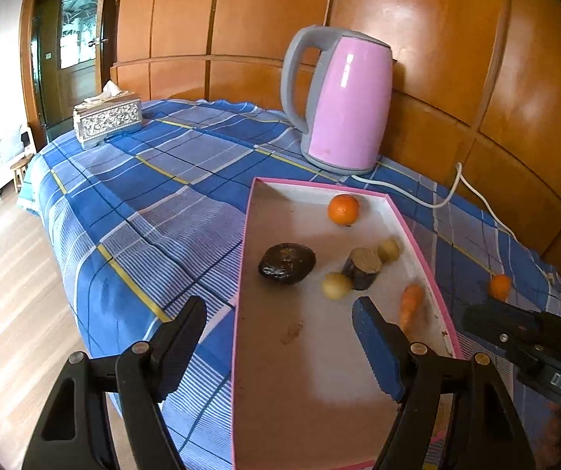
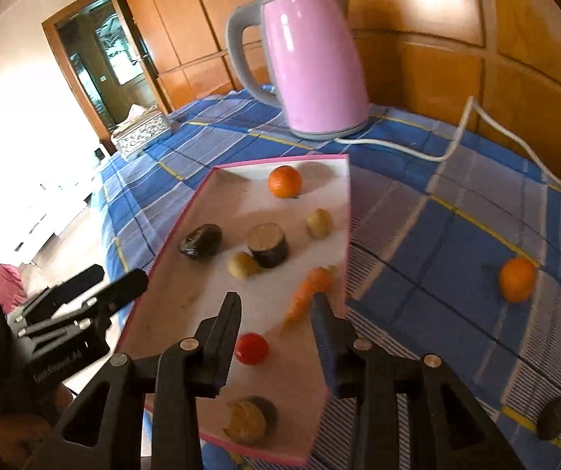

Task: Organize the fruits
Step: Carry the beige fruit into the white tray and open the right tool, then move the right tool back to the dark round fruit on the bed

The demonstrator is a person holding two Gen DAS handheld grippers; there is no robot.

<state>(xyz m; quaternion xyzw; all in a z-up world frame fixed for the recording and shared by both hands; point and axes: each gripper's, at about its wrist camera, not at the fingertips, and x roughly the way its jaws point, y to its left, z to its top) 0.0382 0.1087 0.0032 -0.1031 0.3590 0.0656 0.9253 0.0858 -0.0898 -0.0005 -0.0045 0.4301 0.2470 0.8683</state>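
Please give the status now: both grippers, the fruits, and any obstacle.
Left gripper open, empty. Right gripper open above the tray, nothing held. One orange on the cloth, outside the tray. No obstacle.

Two oranges: one in the tray (image 2: 280,182), one on the cloth at 3 o'clock (image 2: 516,279). Two pale round fruits (image 2: 319,223) (image 2: 242,265). Two cut dark discs in the tray (image 2: 267,244) (image 2: 250,418); a third on the cloth at 4 o'clock (image 2: 552,417). One carrot (image 2: 307,295). One red fruit (image 2: 252,348). One dark avocado (image 2: 201,241). One kettle (image 2: 313,64). One tissue box (image 2: 139,133).
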